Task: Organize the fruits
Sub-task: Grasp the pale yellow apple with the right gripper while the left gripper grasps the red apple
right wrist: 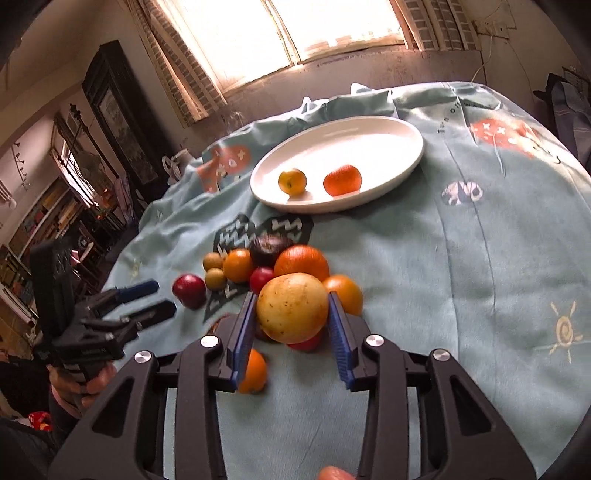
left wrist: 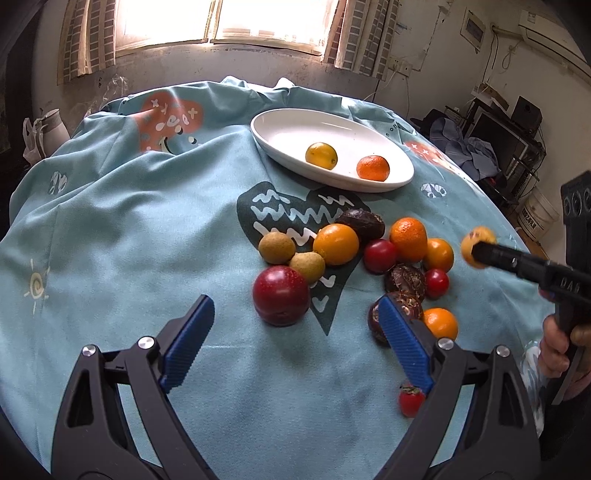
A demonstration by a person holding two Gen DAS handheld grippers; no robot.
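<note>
Right tool (right wrist: pixel 291 314) pinching a speckled yellow fruit (right wrist: pixel 291 308) above the fruit pile (left wrist: pixel 351 258), left tool (left wrist: pixel 295 332) spread wide over the worktop (left wrist: pixel 129 240), white dish (left wrist: pixel 288 129) near the far edge.

1. A lived-in home room: a bright window (left wrist: pixel 221 26) with patterned curtains (left wrist: pixel 365 40) fills the wall behind the desk (left wrist: pixel 110 221).
2. The desk wears a printed blue household cloth.
3. Right of the desk: an air conditioner (left wrist: pixel 550 26), a speaker (left wrist: pixel 526 112), heaped clothes (left wrist: pixel 476 155).
4. Left of it: a dark wooden cabinet (right wrist: pixel 118 110), crowded bookshelves (right wrist: pixel 40 218).
</note>
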